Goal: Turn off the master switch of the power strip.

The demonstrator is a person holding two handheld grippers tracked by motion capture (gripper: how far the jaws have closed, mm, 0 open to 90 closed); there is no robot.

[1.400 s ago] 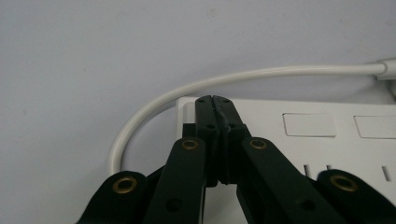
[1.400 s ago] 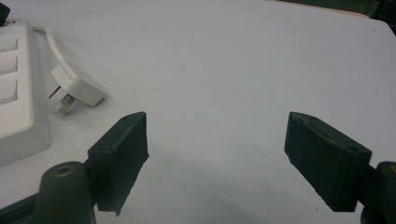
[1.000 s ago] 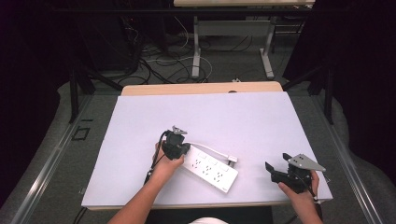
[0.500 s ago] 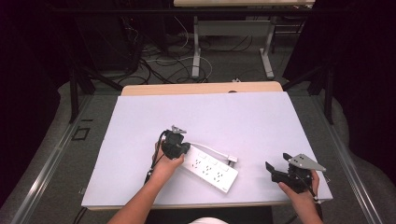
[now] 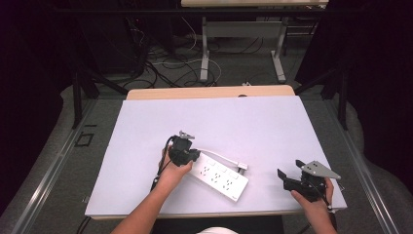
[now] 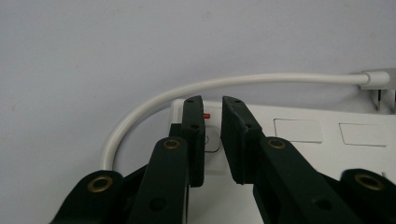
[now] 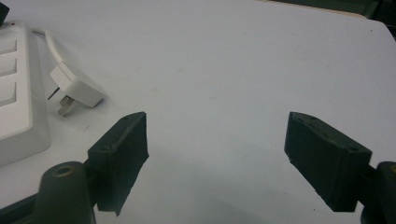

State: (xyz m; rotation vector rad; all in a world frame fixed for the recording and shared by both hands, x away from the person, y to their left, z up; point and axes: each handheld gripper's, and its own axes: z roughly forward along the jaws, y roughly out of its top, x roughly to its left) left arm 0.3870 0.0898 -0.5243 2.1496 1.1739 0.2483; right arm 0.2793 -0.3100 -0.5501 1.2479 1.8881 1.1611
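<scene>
**Desk:** Two grippers up, so which one is working?

**Me:** My left gripper (image 6: 212, 105). It sits over the switch end of the white power strip (image 5: 219, 178), which lies slantwise near the front edge of the table (image 5: 253, 122), about midway along it. The jaws have just been opening and now stand a narrow slit apart with nothing clamped between them. Through the slit I can see the rocker switch (image 6: 211, 140) and a small red light (image 6: 207, 115) beside it.

**Desk:** And the right?

**Me:** My right gripper (image 7: 217, 135) is idle by the front right corner, jaws spread wide and empty. The plug (image 7: 77, 91) lies loose on the table just beyond the strip's far end.

**Desk:** How would you finish the switch?

**Me:** I'd keep the tips nearly together and come straight down on one half of the rocker (a slanted push would only skate the strip along the table). I'd stay clear of the cord (image 6: 154, 100) that loops out of that end.

**Desk:** Any brand or rating to read?

**Me:** None I can make out; the sockets' faces are plain white
</scene>
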